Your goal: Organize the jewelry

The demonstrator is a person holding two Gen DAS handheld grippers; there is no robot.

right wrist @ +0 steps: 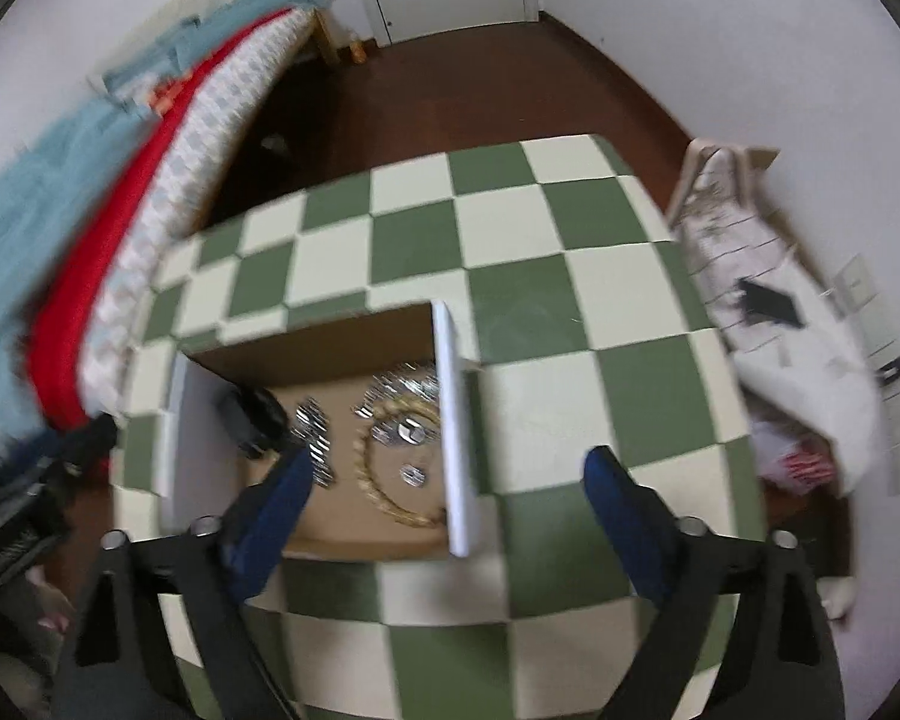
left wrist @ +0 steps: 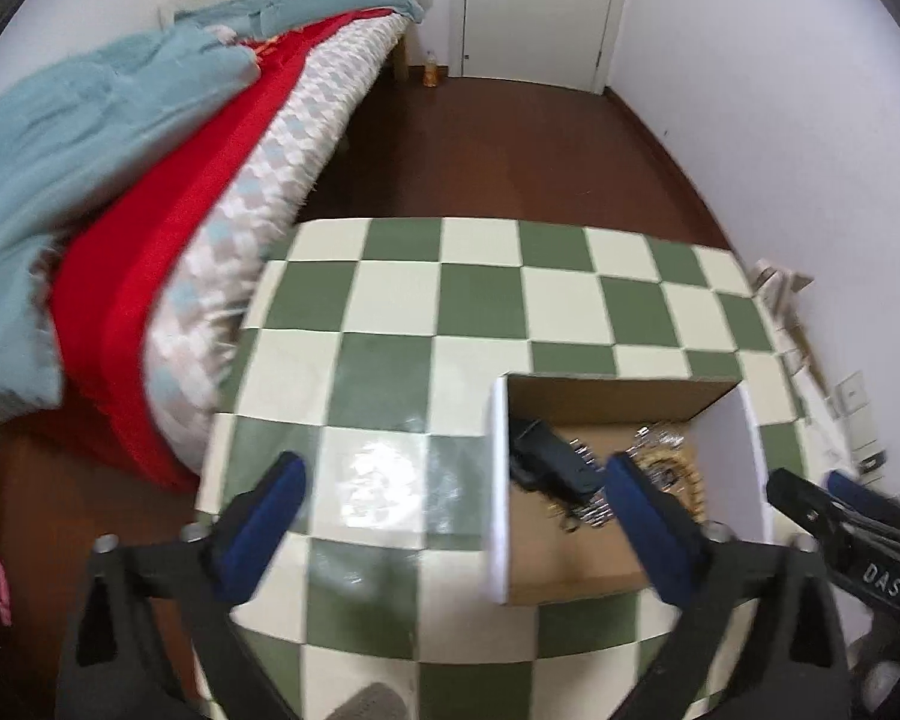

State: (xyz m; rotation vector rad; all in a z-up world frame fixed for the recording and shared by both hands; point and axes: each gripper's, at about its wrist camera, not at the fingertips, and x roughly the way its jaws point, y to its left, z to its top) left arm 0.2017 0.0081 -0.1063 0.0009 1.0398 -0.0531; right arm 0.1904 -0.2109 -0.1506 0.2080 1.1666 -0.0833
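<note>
On the green-and-cream checkered table, our left gripper hangs open, the shallow white-walled cardboard box at three o'clock. From the right, our open right gripper straddles its wall; the gold bead necklace lies at eleven, nearer us

A box sits on the table in front of me, between my two claws. Inside it a watch lies at the left, a chain necklace at the right, small pieces between them. A bed stands left of the table.
</note>
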